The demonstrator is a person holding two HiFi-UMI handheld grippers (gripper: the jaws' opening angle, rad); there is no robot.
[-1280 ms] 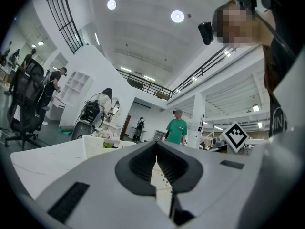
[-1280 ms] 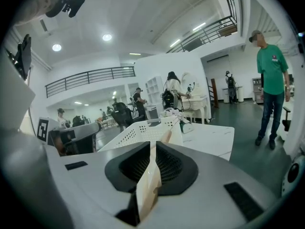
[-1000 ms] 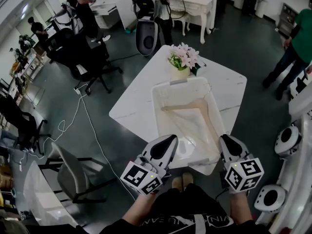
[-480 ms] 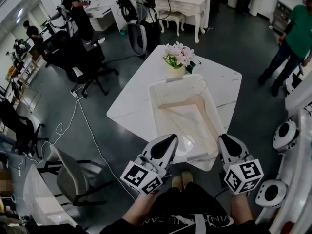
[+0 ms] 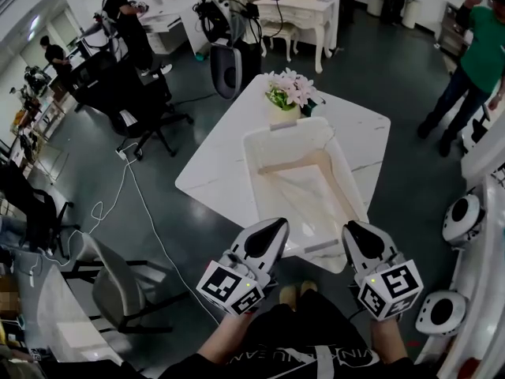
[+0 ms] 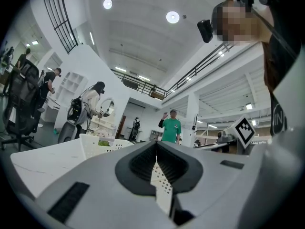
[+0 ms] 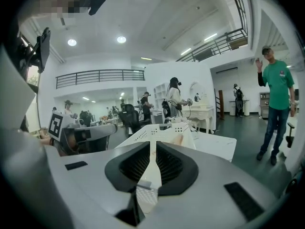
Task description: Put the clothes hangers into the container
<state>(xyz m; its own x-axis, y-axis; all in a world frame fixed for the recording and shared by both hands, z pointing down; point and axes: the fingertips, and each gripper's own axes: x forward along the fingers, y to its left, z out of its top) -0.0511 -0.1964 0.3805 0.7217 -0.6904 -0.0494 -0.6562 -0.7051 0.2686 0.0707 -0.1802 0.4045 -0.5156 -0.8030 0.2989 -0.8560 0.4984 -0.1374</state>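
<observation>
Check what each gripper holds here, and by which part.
Both clamp the container: the left gripper and right gripper each pinch its perforated near wall, one by each corner. The hanger inside is unheld.

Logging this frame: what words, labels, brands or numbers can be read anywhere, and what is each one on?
"IN": white letters on the person's dark shirt, cut off at the picture's edge in the left gripper view.
White print across that shirt in the head view: too blurred to read.
Left gripper and right gripper: square marker patterns only, no words.
Nothing else readable.
</observation>
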